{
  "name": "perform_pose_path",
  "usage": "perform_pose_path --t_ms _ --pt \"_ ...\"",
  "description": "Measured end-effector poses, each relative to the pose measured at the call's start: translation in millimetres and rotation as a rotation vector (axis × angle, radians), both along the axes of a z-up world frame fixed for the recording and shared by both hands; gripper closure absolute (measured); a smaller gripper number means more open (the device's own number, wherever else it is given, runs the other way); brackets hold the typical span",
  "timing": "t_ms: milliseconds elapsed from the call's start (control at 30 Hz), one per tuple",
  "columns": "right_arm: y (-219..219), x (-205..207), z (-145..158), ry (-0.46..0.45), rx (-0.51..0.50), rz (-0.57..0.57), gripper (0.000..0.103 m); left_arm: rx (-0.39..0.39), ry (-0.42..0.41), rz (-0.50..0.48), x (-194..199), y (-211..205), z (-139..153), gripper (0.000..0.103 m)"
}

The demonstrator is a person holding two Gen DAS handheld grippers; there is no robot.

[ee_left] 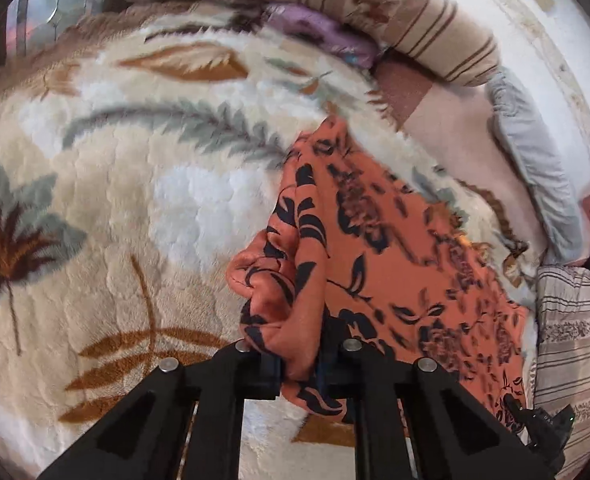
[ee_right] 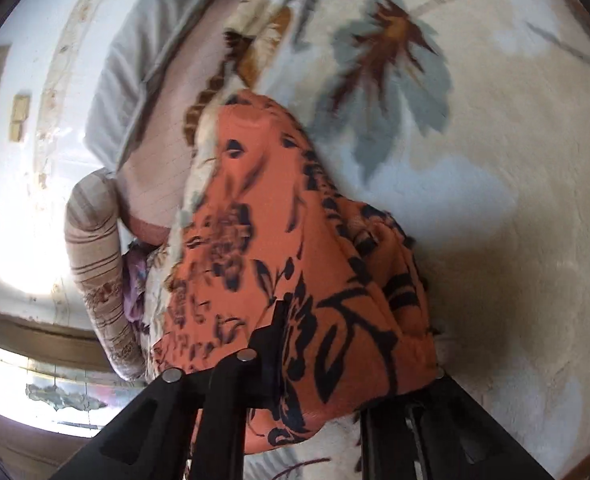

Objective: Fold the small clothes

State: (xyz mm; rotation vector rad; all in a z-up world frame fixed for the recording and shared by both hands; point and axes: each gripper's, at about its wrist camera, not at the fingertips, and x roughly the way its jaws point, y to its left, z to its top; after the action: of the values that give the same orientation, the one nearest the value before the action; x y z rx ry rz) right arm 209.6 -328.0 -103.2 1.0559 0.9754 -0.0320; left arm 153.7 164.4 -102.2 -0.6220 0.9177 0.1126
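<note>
Each gripper, left (ee_left: 301, 364) and right (ee_right: 319, 364), is clamped on a bunched edge of the orange garment (ee_left: 395, 248). It trails onto the blanket (ee_left: 135, 200) beyond; lift evenly, keep corners taut, fold across

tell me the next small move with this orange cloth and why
Probably lift both hands together and draw them apart. The left gripper and right gripper are each shut on a bunched edge of the orange cloth, which still lies rumpled on the blanket. Spreading it taut should give a flat shape to fold.
</note>
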Motion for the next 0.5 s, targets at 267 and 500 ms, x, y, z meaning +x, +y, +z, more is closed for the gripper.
perform_pose_path --t_ms 267,500 --pt "12 -48 97 -0.153 -0.066 0.139 0.091 0.013 -0.142 -0.014 -96 1 78 0.092" --pt "1 -157 27 0.133 -0.137 0.244 0.072 0.014 0.168 -0.011 -185 8 -31 0.074"
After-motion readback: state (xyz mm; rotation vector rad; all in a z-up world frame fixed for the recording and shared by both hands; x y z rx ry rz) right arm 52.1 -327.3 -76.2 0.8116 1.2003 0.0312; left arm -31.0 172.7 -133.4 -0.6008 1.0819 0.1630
